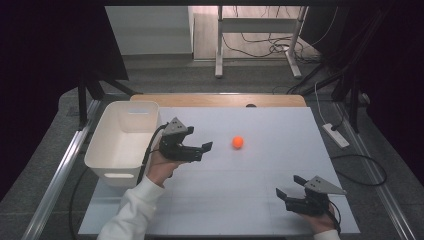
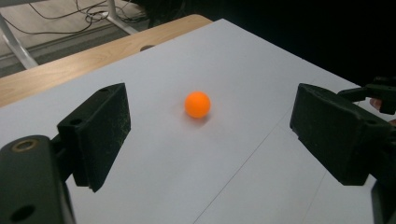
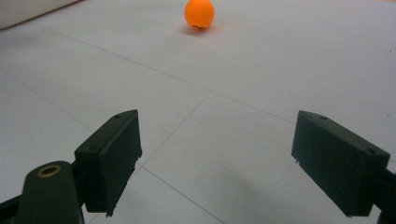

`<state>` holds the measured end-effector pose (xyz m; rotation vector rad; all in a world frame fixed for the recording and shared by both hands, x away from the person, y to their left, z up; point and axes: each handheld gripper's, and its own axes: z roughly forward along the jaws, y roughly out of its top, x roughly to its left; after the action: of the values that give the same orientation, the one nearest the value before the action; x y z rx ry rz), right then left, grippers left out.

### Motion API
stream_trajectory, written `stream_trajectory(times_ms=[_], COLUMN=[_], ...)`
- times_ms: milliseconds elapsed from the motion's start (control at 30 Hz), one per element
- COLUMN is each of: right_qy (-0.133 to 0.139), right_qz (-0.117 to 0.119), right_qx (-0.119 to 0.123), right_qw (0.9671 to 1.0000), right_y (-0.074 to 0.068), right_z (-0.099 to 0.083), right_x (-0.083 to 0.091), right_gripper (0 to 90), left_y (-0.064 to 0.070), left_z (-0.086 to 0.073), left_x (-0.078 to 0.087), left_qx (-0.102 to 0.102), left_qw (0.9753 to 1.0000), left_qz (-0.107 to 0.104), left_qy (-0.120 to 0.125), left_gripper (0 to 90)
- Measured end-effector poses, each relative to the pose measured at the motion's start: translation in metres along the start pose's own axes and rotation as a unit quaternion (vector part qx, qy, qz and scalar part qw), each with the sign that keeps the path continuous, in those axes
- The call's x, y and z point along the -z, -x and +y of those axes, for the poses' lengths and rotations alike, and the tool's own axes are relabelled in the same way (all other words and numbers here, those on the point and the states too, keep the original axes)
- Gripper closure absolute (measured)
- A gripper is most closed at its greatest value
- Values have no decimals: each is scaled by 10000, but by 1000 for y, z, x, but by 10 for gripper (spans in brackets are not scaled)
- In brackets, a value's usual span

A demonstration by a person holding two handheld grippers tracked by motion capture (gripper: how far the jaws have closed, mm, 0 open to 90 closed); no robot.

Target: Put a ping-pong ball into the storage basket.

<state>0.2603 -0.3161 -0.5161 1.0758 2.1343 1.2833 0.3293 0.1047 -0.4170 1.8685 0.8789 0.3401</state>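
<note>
While lined up with the orange ball (image 2: 197,104) but well short of it, left gripper (image 1: 206,148) with jaws spread wide, nothing held. Ball loose on the white table (image 1: 250,200), right of the white bin (image 1: 120,150). Right gripper (image 1: 288,186) also spread, idle near the front edge. Approach, grasp and any drop-off all left to do.

1. Between my left gripper (image 1: 204,148) and the orange ball (image 1: 238,142) I see bare white board (image 1: 280,130) — nothing in the lane.
2. From my right gripper (image 1: 287,188) up to the ball, the board is bare too.
3. The white bin (image 1: 123,141) stands just beside my left hand (image 1: 161,165) — it blocks that side.
4. My two grippers sit well apart, with free board between them.
</note>
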Motion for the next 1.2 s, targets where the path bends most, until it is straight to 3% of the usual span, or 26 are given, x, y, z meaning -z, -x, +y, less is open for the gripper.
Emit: stream_trajectory(times_ms=[667,1200], right_qy=[6,-6], right_qz=[28,21], right_qx=[34,38], right_qw=[10000,10000], right_y=[0,0], right_z=[0,0], right_x=[-1,-1], right_gripper=[156,157], left_y=[-4,-6], left_z=[-2,-4], left_x=[-36,-59], left_qx=[170,137], left_qw=[9995,9990], left_qz=[15,31], left_qy=[-247,-430], left_gripper=[133,133])
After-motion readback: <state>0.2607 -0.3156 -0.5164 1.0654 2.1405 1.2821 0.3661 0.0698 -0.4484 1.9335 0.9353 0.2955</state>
